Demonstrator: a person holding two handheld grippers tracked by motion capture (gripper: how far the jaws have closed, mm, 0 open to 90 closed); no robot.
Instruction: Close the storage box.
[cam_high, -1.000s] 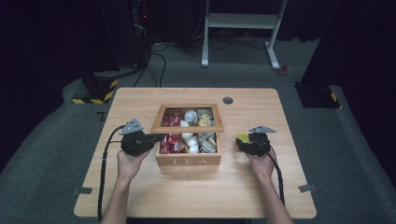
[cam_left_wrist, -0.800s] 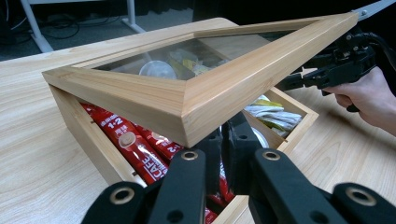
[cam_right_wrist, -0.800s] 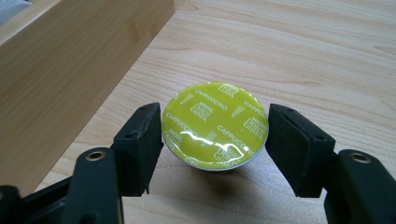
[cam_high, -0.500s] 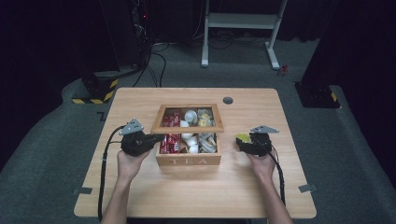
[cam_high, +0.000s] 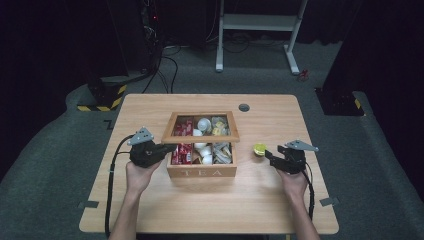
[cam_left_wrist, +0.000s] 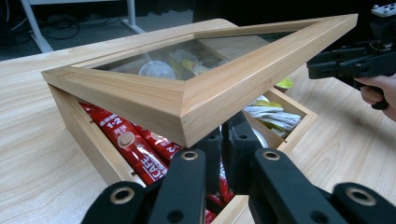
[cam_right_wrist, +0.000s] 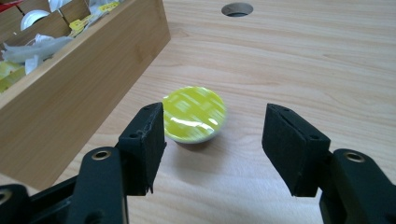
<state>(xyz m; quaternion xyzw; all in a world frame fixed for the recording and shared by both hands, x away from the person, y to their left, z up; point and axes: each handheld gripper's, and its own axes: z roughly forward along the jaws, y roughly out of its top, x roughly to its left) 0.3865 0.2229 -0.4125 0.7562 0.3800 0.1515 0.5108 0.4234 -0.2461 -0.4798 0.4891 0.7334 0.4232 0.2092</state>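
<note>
The tea box is the reference. A yellow-topped capsule sits on the table just right of the box, directly ahead of the right gripper, whose jaws are spread wide and empty. The left gripper, jaws together, props the glass lid partly raised. The right hand is nearer the capsule.

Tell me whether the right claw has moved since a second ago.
Yes. The right claw has backed rightward, away from the tea box, leaving the yellow capsule beside the box.
</note>
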